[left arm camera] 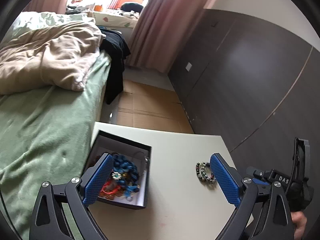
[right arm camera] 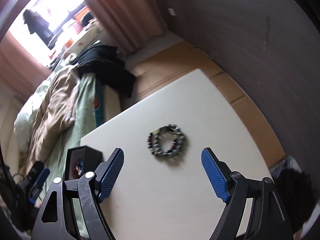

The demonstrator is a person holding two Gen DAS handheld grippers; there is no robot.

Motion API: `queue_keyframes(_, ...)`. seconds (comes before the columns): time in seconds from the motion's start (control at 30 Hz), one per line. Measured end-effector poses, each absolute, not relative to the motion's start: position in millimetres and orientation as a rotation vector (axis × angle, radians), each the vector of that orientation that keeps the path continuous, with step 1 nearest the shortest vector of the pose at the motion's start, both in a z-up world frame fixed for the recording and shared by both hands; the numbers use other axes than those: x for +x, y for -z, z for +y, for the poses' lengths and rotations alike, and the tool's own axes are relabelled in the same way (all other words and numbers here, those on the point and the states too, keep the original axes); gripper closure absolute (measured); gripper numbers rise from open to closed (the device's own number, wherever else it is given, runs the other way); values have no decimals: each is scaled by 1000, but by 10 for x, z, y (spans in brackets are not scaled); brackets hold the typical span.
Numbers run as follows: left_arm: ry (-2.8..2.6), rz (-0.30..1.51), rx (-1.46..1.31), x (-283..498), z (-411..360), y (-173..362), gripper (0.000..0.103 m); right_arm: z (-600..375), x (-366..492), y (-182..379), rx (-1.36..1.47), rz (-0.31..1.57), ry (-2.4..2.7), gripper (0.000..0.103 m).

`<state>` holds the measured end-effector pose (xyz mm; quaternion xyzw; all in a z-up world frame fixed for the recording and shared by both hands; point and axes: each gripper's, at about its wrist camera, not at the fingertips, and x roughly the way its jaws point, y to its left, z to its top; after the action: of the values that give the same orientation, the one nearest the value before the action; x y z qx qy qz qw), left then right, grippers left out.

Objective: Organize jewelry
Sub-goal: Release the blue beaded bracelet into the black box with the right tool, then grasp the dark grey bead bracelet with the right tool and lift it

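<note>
A black open box [left arm camera: 122, 172] stands on the white table [left arm camera: 176, 190], filled with tangled blue, red and orange jewelry [left arm camera: 122, 177]. A dark beaded bracelet [left arm camera: 205, 172] lies on the table to the right of the box. My left gripper [left arm camera: 161, 160] is open above the table, its left finger over the box and its right finger beside the bracelet. In the right wrist view the bracelet [right arm camera: 168, 143] lies just ahead of my open right gripper [right arm camera: 162, 154], with nothing between the blue pads. The box [right arm camera: 84, 165] sits at the left table edge.
A bed [left arm camera: 46, 108] with a green sheet and a beige quilt borders the table's left side. Flattened cardboard [left arm camera: 148, 108] covers the floor beyond the table. A dark wardrobe wall [left arm camera: 250, 76] runs along the right. The right gripper's body [left arm camera: 284, 180] shows at the right edge.
</note>
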<state>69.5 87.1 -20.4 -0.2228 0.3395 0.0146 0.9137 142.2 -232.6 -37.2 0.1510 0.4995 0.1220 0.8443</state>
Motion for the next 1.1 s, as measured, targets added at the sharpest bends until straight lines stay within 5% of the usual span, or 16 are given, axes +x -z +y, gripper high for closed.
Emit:
queue_keyframes(0.3, 47, 726, -368, 883, 384, 342, 14, -2421, 1563, 413, 292, 1064, -294, 27)
queue_keyframes(0.5, 91, 777, -336, 1087, 197, 507, 35, -2422, 1783, 614, 257, 1132, -313, 42)
queue_keyframes(0.67, 63, 798, -306, 1247, 182, 583, 37, -2342, 1955, 852, 213, 1199, -357, 58)
queue_keyframes(1.1, 18, 837, -334, 1579, 311, 764, 45, -2033, 2288, 1160, 96, 1249, -360, 59)
